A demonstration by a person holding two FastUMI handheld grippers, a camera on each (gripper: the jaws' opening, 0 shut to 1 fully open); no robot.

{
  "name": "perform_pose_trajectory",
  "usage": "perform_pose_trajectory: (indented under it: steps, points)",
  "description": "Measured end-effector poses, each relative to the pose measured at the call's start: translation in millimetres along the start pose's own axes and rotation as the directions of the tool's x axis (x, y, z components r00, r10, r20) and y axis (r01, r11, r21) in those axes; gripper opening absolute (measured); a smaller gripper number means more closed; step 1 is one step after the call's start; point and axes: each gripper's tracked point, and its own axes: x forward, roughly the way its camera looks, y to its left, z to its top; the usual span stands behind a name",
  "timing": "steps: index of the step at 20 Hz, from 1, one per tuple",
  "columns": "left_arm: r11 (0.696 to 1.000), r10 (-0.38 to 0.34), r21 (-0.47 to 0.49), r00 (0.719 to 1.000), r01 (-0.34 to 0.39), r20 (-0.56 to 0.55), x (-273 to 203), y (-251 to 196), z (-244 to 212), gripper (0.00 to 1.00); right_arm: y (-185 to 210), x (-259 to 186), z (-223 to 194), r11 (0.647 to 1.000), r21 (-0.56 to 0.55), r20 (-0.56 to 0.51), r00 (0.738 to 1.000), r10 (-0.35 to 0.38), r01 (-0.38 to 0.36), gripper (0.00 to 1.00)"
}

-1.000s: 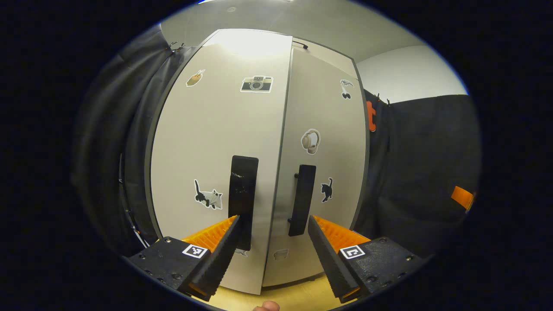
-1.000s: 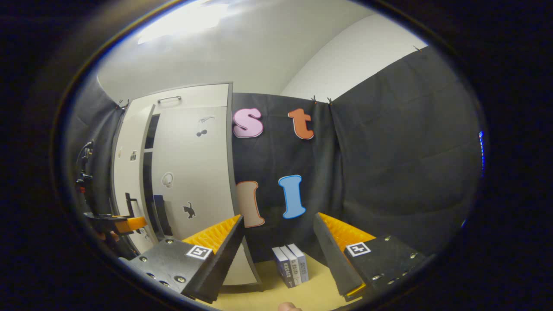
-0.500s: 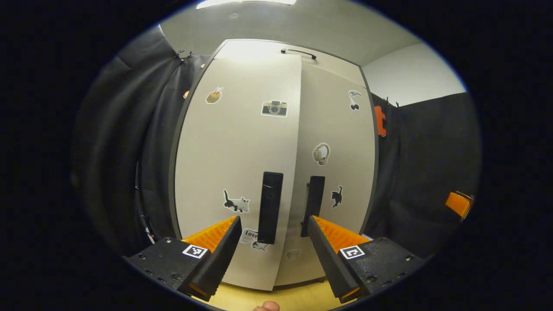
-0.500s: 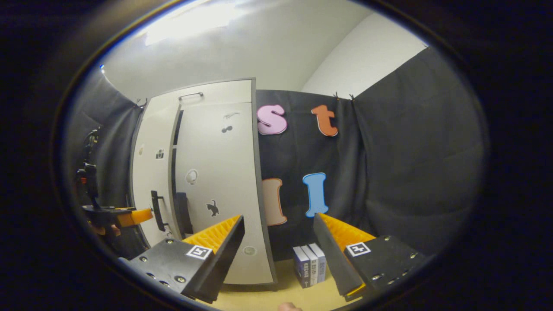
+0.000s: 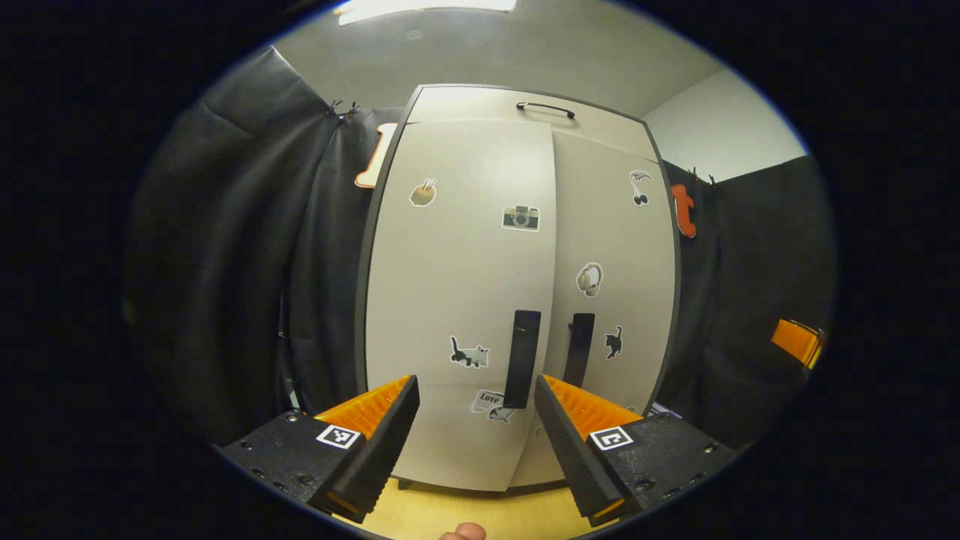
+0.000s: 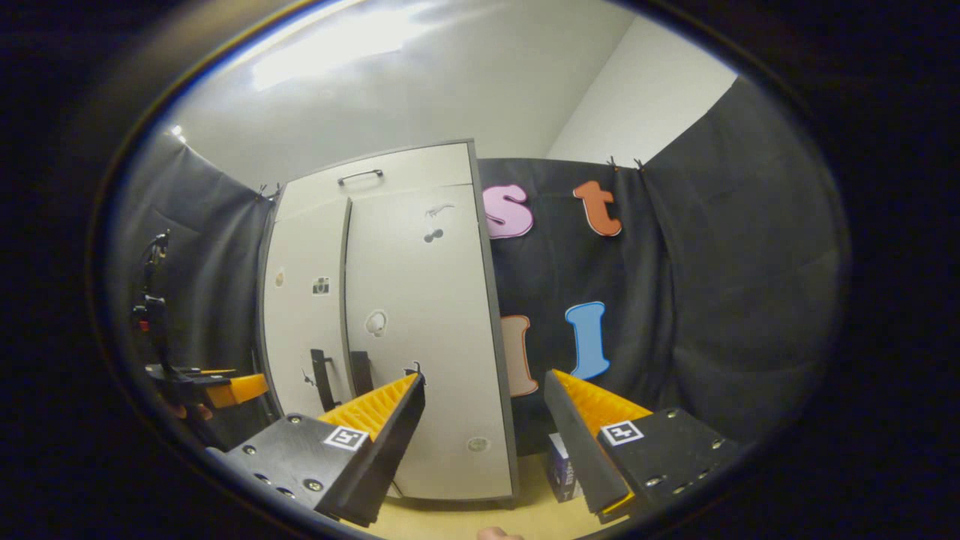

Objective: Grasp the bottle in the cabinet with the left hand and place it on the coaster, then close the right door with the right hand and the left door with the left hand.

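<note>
Cabinet (image 5: 517,285) doors stand flat and flush in the left gripper view, the left door (image 5: 457,300) meeting the right door (image 5: 615,292) along a thin dark seam. Two dark upright handles sit side by side near that seam, the left handle (image 5: 522,358) and the right handle (image 5: 579,349) just apart from each other. Small stickers dot both fronts (a camera, a cat, headphones among them). The left gripper (image 5: 475,450) hangs in front of the doors with its jaws spread wide and nothing between them, touching neither handle. Pale wooden table (image 5: 435,514) shows below the cabinet's foot, and a fingertip (image 5: 461,532) peeks in at the bottom edge.

In the right gripper view the cabinet (image 6: 390,315) stands off to the left, seen at an angle, both doors closed. The right gripper (image 6: 484,442) is also spread apart and empty, well away from the cabinet front. A book (image 6: 561,469) stands on the table beside the cabinet's right side, partly hidden behind one finger. Far at the left edge the other gripper (image 6: 217,386) appears, held by a hand.
</note>
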Motion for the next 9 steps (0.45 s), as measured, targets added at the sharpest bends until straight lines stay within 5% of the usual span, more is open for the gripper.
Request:
perform_pose_trajectory:
  steps: [9]
  points:
    - [0.999,0.049,-0.024,0.998,-0.048,0.047,-32.0,-15.1,31.3,0.96,14.8,6.1,6.5,0.998,-0.004,0.001,0.998,0.060,-0.060,0.97]
